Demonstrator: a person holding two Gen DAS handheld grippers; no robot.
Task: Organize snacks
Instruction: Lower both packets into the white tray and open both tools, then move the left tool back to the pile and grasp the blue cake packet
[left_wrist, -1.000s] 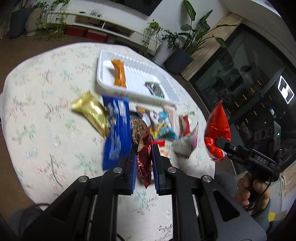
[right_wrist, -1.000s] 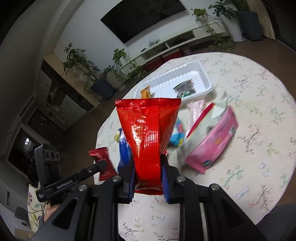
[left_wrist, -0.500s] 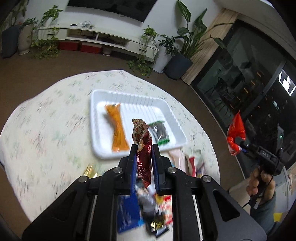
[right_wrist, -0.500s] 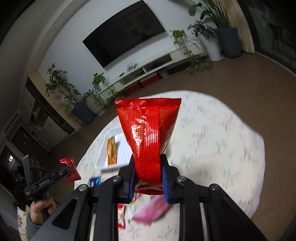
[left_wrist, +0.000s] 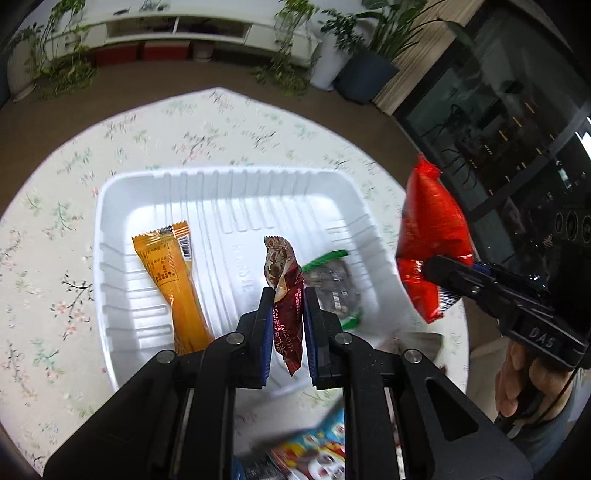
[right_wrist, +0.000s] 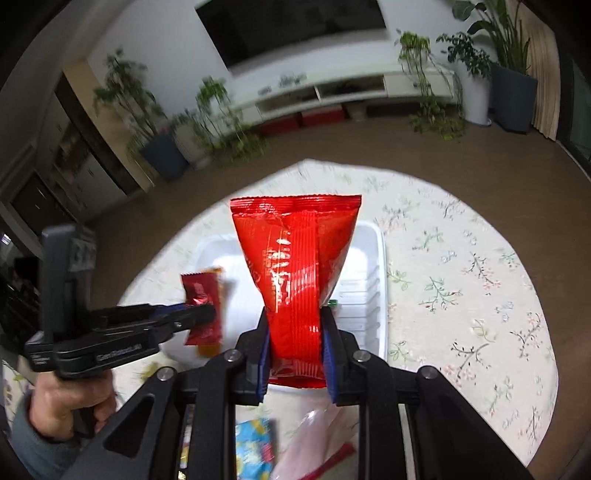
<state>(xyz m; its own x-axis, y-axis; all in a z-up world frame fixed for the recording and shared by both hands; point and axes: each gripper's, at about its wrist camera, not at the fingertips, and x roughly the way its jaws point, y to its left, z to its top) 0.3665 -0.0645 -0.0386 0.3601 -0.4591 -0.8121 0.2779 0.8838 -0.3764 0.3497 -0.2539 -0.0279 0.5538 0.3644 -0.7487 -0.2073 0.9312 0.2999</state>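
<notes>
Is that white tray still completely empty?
No, the white tray already holds an orange snack packet and a dark packet with green edges lying on its ribbed floor.

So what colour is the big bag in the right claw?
Bright shiny red bag, gripped by the right claw. The right wrist view shows it best.

Both claws are raised side by side, the left claw (left_wrist: 288, 306) and right claw (right_wrist: 295, 332) each clamped, hands gripping the handles.
</notes>
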